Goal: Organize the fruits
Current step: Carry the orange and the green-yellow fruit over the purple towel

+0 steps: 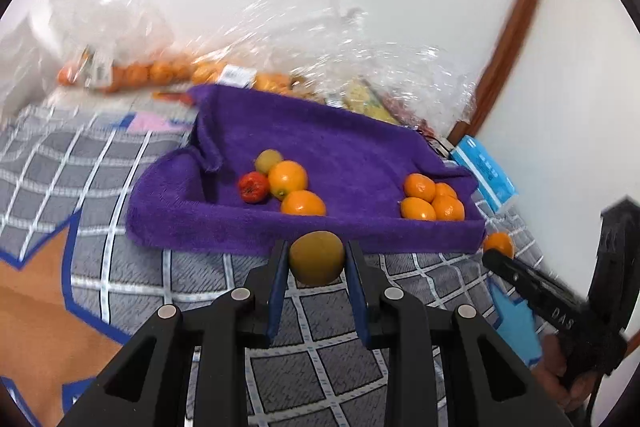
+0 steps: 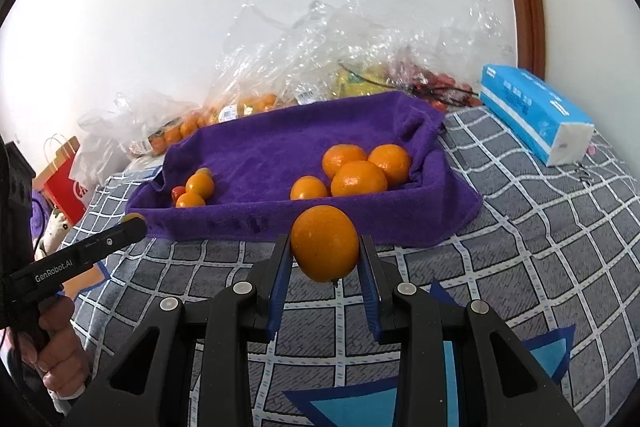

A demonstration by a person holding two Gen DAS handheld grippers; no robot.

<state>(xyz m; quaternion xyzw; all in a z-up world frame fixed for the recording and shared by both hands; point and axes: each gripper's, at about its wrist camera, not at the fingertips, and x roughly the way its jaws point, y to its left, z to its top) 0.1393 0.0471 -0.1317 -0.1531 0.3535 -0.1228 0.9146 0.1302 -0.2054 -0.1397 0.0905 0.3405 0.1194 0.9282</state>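
Note:
My left gripper (image 1: pixel 317 251) is shut on a brown-green kiwi (image 1: pixel 317 261), held just above the quilt in front of the purple towel-lined tray (image 1: pixel 360 143). In the tray, a kiwi (image 1: pixel 269 160), a red fruit (image 1: pixel 253 187) and two oranges (image 1: pixel 288 179) sit together at the left. Several oranges (image 1: pixel 432 197) are piled at its right. My right gripper (image 2: pixel 325 243) is shut on an orange (image 2: pixel 325 247), also in front of the tray (image 2: pixel 280 143), near the orange pile (image 2: pixel 360 171). The mixed group (image 2: pixel 196 189) lies at the tray's left end.
Clear plastic bags (image 2: pixel 320 39) holding more oranges and other fruit lie behind the tray, against the wall. A blue tissue pack (image 2: pixel 532 111) rests on the checked quilt (image 2: pixel 520 227) at the right. A red paper bag (image 2: pixel 64 179) stands at the far left. A hand (image 2: pixel 60 347) holds the left gripper's handle.

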